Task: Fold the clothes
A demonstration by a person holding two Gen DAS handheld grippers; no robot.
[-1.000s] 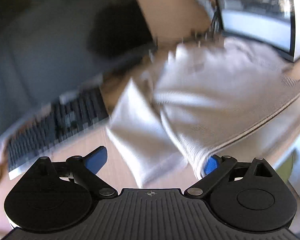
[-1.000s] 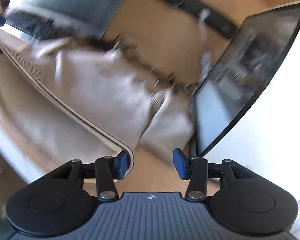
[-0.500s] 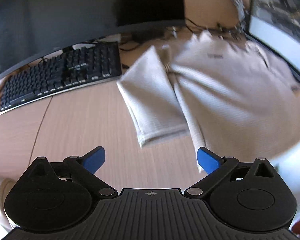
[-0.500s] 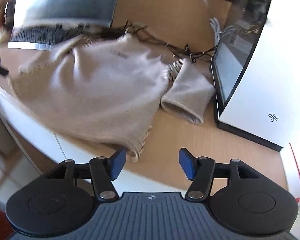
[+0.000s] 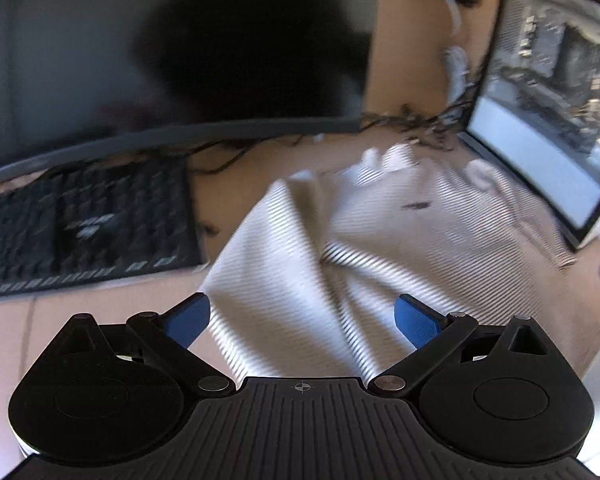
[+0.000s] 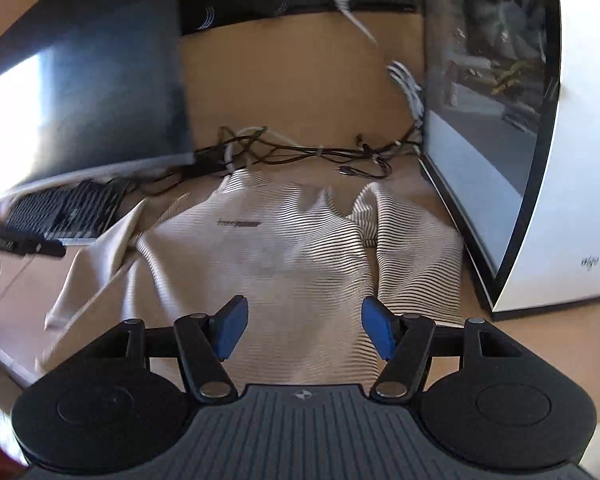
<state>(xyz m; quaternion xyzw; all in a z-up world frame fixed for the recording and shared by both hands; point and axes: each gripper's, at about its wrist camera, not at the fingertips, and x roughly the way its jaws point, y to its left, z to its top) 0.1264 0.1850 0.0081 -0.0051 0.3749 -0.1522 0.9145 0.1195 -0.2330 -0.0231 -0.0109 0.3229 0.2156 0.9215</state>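
Little can be read here. On the white side panel of the computer case [image 6: 580, 200], in the right wrist view, stands a small grey logo, blurred; it looks like "aigo" but the letters cannot be made out for sure. On the chest of the beige sweater [image 6: 292, 256] lies a short dark label or printed strip, its letters too small and smeared to read. The keys of the black keyboard [image 5: 88, 232] carry white legends in the left wrist view, all blurred beyond reading. No numbers or signs can be read
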